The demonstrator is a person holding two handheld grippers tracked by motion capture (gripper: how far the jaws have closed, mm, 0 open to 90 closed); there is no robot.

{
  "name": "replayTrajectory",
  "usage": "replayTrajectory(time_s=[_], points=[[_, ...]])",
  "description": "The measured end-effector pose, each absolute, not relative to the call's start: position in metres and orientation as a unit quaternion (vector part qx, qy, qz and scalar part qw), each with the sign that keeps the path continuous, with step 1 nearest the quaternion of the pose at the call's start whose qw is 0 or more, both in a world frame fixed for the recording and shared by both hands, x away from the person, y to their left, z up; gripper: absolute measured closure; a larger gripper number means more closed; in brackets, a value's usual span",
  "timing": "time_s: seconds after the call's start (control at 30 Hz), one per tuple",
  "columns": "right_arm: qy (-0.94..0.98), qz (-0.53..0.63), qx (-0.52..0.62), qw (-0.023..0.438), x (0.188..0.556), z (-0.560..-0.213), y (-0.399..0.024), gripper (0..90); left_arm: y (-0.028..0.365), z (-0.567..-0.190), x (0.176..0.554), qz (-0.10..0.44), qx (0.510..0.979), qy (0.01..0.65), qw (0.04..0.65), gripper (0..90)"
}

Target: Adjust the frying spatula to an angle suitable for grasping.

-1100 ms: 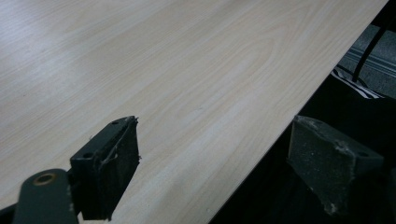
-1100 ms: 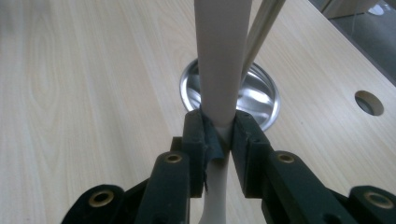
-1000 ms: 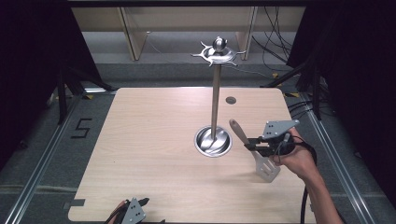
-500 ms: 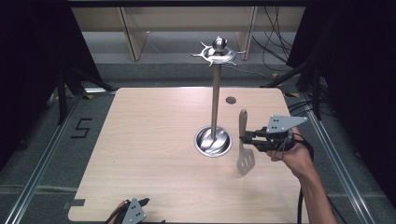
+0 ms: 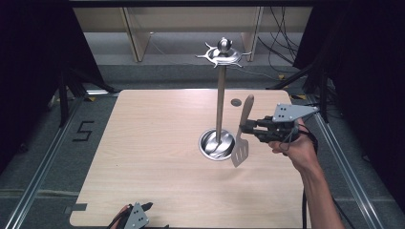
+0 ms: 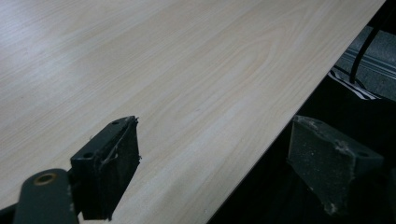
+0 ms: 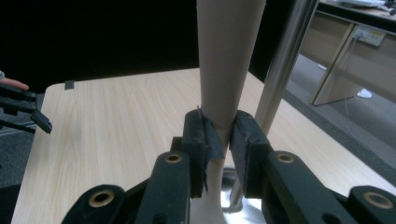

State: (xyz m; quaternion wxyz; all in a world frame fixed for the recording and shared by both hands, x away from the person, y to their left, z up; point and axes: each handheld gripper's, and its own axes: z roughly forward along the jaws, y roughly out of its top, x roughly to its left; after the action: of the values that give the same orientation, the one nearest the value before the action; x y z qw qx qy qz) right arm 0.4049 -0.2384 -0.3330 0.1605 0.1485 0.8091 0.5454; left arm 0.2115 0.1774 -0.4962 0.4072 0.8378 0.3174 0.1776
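Even overhead light brightens the table (image 5: 157, 143), its surroundings dark; both gripper views look dim and soft.

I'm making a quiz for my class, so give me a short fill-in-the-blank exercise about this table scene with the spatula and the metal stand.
1. The right gripper is shut on the handle of the ____.
2. The spatula hangs in the air with its slotted blade pointing ____.
3. The stand rises from a round metal ____ on the table.
4. The left gripper rests at the table's near edge with its jaws ____.

Missing words: spatula; down; base; open
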Motion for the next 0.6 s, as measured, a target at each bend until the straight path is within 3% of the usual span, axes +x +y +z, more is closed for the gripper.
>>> replayTrajectory(time_s=[0.6], points=[[0.807,0.542,0.164,0.166,0.427,-0.294,-0.228,77.1,0.178,-0.495,0.212,0.177,0.841,0.310,0.406,15.6]])
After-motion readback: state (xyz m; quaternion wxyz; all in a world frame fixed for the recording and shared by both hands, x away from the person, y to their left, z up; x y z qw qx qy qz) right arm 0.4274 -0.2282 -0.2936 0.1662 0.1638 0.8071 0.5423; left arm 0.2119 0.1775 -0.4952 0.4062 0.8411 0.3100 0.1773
